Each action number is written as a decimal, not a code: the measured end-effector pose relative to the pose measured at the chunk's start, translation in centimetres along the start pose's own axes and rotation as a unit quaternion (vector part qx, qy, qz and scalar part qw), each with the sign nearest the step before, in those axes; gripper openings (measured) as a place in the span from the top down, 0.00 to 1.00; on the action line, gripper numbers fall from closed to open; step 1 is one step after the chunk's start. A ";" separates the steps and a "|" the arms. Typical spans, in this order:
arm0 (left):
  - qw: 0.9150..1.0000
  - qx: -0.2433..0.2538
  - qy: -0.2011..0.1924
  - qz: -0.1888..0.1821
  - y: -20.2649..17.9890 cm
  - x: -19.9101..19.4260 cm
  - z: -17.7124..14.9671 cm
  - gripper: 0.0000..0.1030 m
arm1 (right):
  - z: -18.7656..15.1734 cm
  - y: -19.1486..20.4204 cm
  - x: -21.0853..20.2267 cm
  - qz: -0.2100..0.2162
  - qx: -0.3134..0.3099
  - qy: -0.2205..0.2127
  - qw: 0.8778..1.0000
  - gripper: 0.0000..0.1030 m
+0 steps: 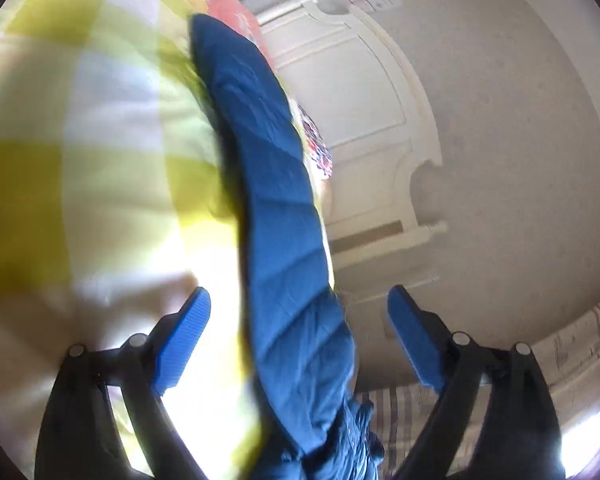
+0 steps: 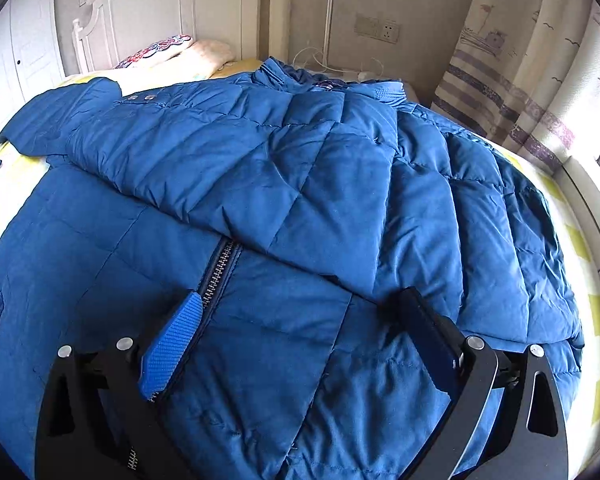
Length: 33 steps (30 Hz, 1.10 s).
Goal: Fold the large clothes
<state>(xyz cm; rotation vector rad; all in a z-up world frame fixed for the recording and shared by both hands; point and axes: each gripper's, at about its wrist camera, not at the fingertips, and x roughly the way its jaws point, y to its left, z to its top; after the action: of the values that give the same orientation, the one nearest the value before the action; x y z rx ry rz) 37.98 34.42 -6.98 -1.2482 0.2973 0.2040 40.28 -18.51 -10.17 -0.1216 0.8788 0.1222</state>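
Note:
A large blue quilted jacket (image 2: 284, 168) lies spread over the bed, front up. One sleeve is folded across its chest, and the zipper (image 2: 220, 268) runs toward me. My right gripper (image 2: 300, 300) hovers just above the jacket's lower front. It is open wide, its fingers straddle the sleeve's edge, and nothing is pinched. The left wrist view is rolled sideways and blurred. In it the jacket (image 1: 276, 200) appears edge-on as a blue band between the fingers of my left gripper (image 1: 300, 300). That gripper is open, and its pads (image 1: 184, 336) stand clear of the fabric.
The bed has a yellow-and-white checked sheet (image 1: 80, 140). A white headboard (image 2: 140, 8) and pillows (image 2: 180, 52) stand at the far end. A striped curtain (image 2: 516, 88) and a bright window are on the right. A wall socket (image 2: 376, 28) with white cables sits behind the jacket's collar.

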 end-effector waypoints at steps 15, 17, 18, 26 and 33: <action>0.969 0.235 0.040 -0.069 -13.9 3.0 -1.9 0.96 | -5.3 -9.7 -9.5 0.053 0.263 -0.295 0.917 0.21; 0.935 0.329 0.073 -0.110 -18.7 3.0 -9.6 0.96 | -6.1 -11.2 -10.0 0.051 0.303 -0.314 0.898 0.21; 0.912 0.378 0.098 -0.127 -20.6 3.0 -13.9 0.96 | -6.5 -11.9 -10.1 0.052 0.320 -0.319 0.890 0.21; 0.703 0.604 0.327 -0.185 -19.3 1.9 -42.5 0.42 | -8.7 -15.4 -10.4 0.052 0.402 -0.336 0.850 0.20; 0.794 0.521 0.262 -0.172 -14.7 -0.3 -34.3 0.21 | -7.9 -14.5 -9.9 0.054 0.373 -0.318 0.870 0.20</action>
<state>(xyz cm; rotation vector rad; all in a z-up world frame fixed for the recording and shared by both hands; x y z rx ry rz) 38.56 -2.76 -3.46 -0.1961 0.5522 -0.5879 30.30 -34.59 -6.68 0.6674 0.2202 -0.0817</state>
